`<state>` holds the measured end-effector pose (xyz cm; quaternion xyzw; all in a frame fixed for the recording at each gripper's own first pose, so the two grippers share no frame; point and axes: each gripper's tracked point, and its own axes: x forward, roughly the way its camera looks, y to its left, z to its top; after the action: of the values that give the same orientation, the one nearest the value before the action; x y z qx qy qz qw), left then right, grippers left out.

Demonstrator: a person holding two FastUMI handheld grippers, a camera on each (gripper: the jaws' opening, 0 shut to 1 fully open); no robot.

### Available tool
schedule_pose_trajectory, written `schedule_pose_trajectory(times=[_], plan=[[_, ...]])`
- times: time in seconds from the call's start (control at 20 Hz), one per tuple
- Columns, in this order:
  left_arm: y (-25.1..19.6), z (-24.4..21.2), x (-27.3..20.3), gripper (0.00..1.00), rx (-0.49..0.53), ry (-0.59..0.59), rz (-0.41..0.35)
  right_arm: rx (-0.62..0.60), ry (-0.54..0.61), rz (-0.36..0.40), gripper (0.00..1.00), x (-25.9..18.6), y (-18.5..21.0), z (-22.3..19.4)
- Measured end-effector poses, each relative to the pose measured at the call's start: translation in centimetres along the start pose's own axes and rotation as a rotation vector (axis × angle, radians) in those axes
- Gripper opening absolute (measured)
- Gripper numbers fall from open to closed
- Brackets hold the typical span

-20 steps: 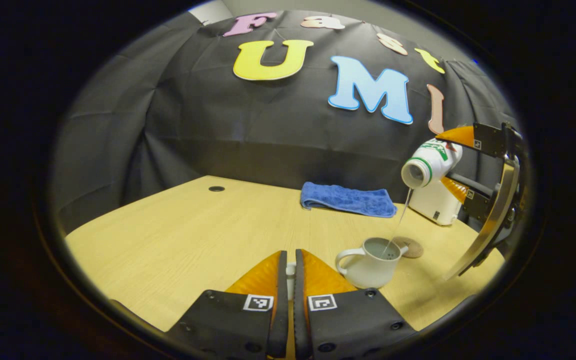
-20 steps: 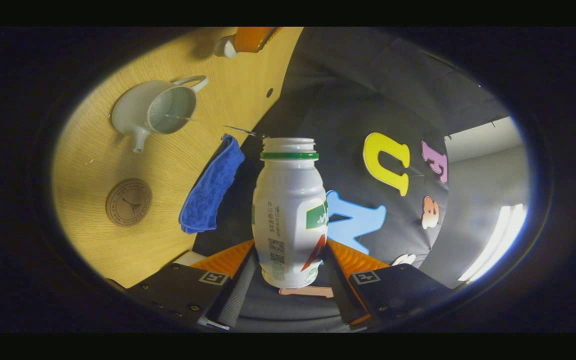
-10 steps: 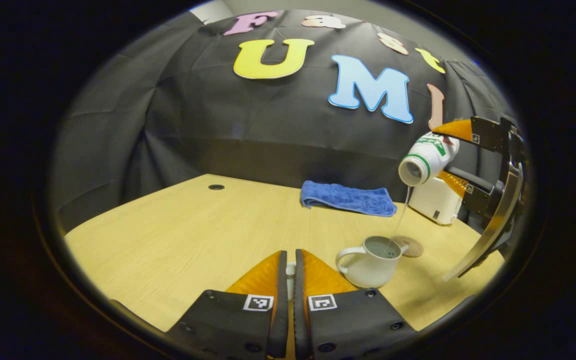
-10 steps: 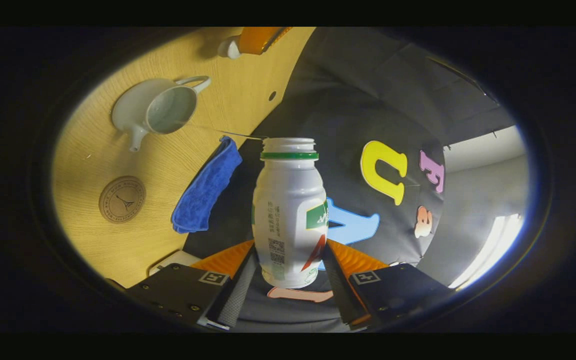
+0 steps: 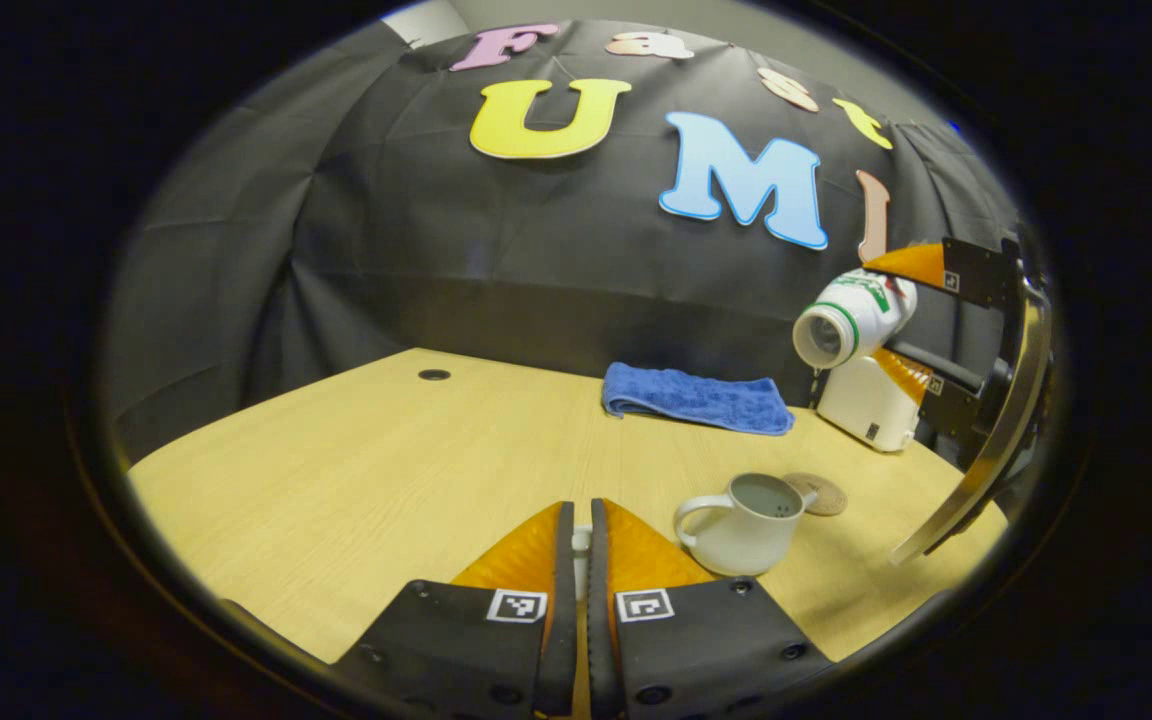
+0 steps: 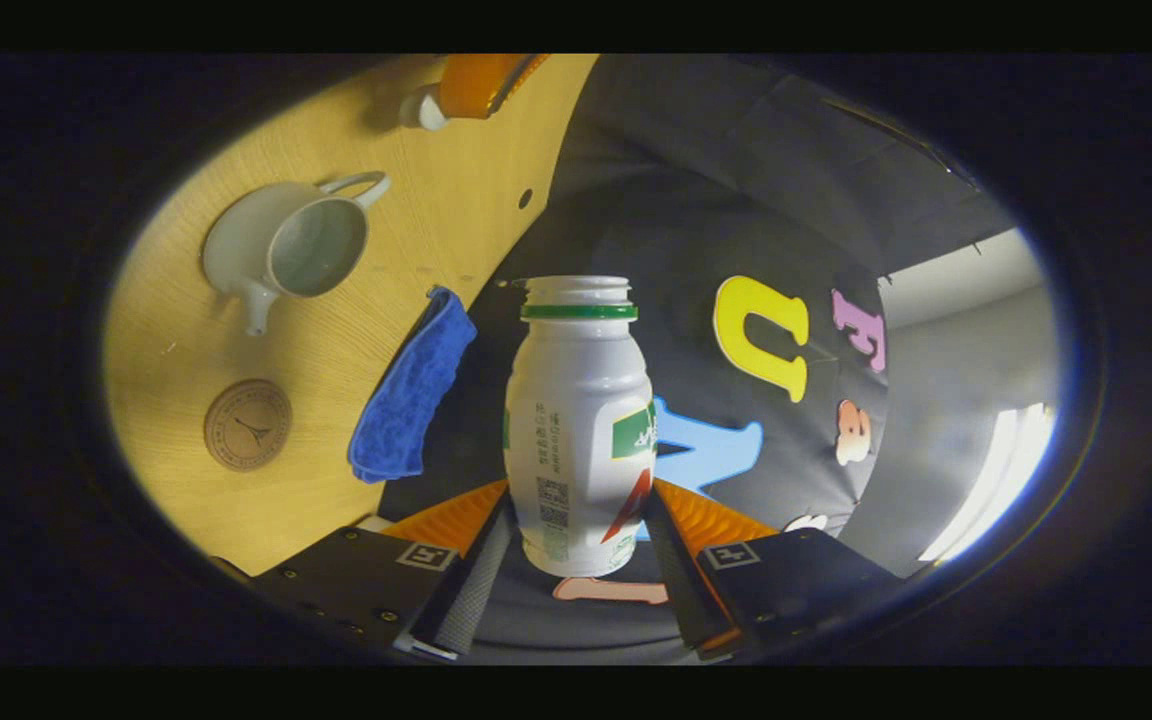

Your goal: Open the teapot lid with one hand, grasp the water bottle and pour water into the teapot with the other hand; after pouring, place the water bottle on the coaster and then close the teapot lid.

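The white teapot (image 5: 741,525) stands open on the table with water inside, close to the right of my left gripper (image 5: 581,510). That gripper is shut on the small white teapot lid (image 5: 581,545); from the right gripper view the lid (image 6: 423,108) shows beside the left gripper's finger. My right gripper (image 6: 581,487) is shut on the white water bottle (image 6: 576,420). The capless bottle (image 5: 841,320) hangs on its side high above and right of the teapot (image 6: 281,250), with no stream falling from it. The round cork coaster (image 5: 816,493) lies just behind the teapot.
A folded blue towel (image 5: 696,398) lies at the back of the wooden table (image 5: 416,470). A white box (image 5: 871,405) stands to its right, under the bottle. A small dark hole (image 5: 433,375) marks the table's far left.
The stream of water from the bottle into the teapot has stopped. My right gripper has tipped the bottle back up towards level. The left gripper and lid have stayed put.
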<state>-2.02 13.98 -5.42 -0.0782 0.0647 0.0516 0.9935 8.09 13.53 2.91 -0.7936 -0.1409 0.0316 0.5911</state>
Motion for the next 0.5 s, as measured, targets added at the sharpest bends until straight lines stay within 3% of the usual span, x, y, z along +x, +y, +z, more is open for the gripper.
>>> schedule_pose_trajectory(times=[0.5], plan=[[-0.5, 0.3, -0.5, 0.12, -0.004, -0.020, -0.015, 0.468, 0.092, 0.239, 0.74, -1.9, 7.7, 0.0]])
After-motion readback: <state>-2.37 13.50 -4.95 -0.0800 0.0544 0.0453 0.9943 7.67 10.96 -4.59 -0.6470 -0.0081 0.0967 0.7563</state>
